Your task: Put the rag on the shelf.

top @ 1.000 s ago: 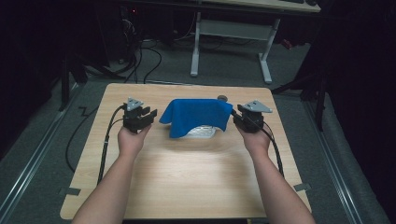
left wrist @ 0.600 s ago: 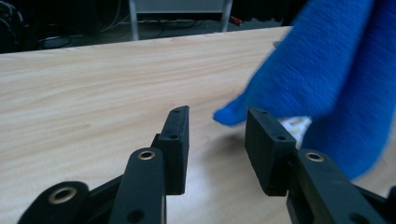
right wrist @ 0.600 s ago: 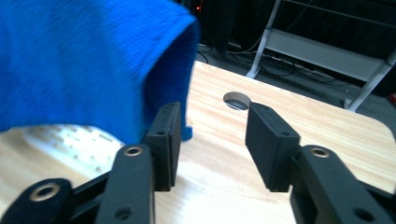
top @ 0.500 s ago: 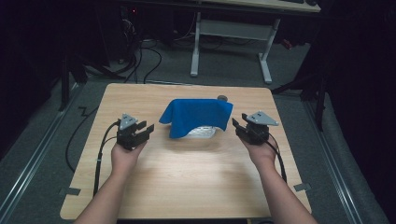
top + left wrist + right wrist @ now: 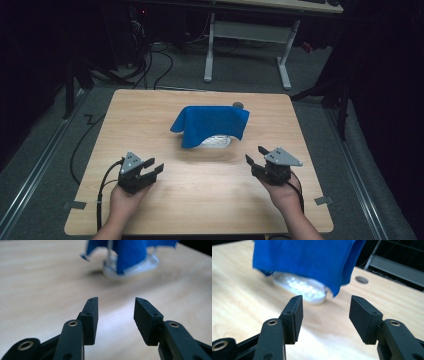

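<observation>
Both hands have pulled back from the blue cloth toward the near edge of the table, and the cloth itself has stayed where it was, draped over a white basket a little beyond the table's middle. The left gripper now sits near the near-left corner and the right gripper near the near-right corner, each well apart from the cloth. Their jaws have just been opening, and both stand wide with nothing between them; each gripper view shows bare wood in the gap.

The cloth hangs lower on its left side than its right, with one corner reaching almost to the tabletop. What lies under it is blurred in the gripper views; it looks like a slotted plastic basket or rack, but I cannot be sure. A small dark round plug sits in the table just behind the cloth.

The risk from here is the uneven drape: the heavier left fold could drag the cloth off sideways, and a gripper passing back close by could catch the hanging corner and pull the light basket along with it.
</observation>
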A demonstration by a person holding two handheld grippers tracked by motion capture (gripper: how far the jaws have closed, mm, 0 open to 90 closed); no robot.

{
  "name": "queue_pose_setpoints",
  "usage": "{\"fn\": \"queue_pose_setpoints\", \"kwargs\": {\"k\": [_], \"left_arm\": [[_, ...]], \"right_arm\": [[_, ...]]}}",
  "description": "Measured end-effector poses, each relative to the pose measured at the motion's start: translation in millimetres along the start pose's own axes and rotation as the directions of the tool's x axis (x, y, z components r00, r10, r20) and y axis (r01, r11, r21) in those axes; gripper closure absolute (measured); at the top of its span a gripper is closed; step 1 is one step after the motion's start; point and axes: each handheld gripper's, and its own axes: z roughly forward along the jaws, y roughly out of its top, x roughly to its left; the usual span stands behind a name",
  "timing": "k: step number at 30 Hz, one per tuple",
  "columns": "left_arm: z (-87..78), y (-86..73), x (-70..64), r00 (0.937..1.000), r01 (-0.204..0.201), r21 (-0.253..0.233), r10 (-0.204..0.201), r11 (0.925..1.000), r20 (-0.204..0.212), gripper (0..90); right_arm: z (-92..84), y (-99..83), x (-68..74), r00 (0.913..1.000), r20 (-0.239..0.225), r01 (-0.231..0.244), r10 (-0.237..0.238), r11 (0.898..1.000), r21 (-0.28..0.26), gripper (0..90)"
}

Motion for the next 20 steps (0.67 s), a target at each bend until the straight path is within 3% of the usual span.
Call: {"fn": "queue_pose_setpoints", "kwargs": {"k": [4, 7, 9, 10, 11, 13, 16, 20], "left_arm": [[-5.2, -23.5, -24.1, 0.9992, -0.015, 0.037, 0.014, 0.9992, 0.036, 52.2], [-2.0, -32.4, -45.6, 0.9949, -0.092, 0.093, 0.088, 0.9914, 0.049, 50.8], [1.7, -35.0, -54.7, 0.9924, -0.11, 0.117, 0.102, 0.9871, 0.068, 49.4], [2.4, -34.7, -55.7, 0.9919, -0.111, 0.117, 0.102, 0.9869, 0.075, 49.2], [3.5, -34.0, -56.1, 0.9911, -0.117, 0.114, 0.109, 0.9865, 0.076, 48.9], [5.6, -33.7, -53.7, 0.991, -0.123, 0.12, 0.116, 0.9851, 0.067, 47.8], [8.6, -35.1, -45.5, 0.9947, -0.09, 0.131, 0.082, 0.9873, 0.062, 47.4], [7.8, -35.9, -41.0, 0.9974, -0.063, 0.12, 0.058, 0.9908, 0.043, 46.2]], "right_arm": [[-2.9, -18.3, 13.3, 0.999, -0.033, -0.028, 0.029, 0.999, 0.044, 44.5], [-3.1, -33.6, 24.2, 0.9952, -0.057, -0.075, 0.079, 0.995, 0.068, 42.8], [-7.1, -54.7, 35.1, 0.9945, -0.045, -0.092, 0.095, 0.994, 0.064, 44.5], [-8.6, -61.1, 39.8, 0.996, -0.053, -0.065, 0.072, 0.991, 0.119, 42.7], [-9.8, -61.0, 40.9, 0.9974, -0.052, -0.043, 0.05, 0.99, 0.132, 41.5], [-13.2, -62.1, 40.5, 0.9994, -0.033, -0.006, 0.009, 0.994, 0.109, 42.2], [-4.5, -64.6, 36.6, 0.9987, -0.043, -0.023, 0.029, 0.99, 0.141, 41.4], [-2.5, -64.8, 34.6, 0.9983, -0.045, -0.031, 0.037, 0.991, 0.128, 41.2]]}}
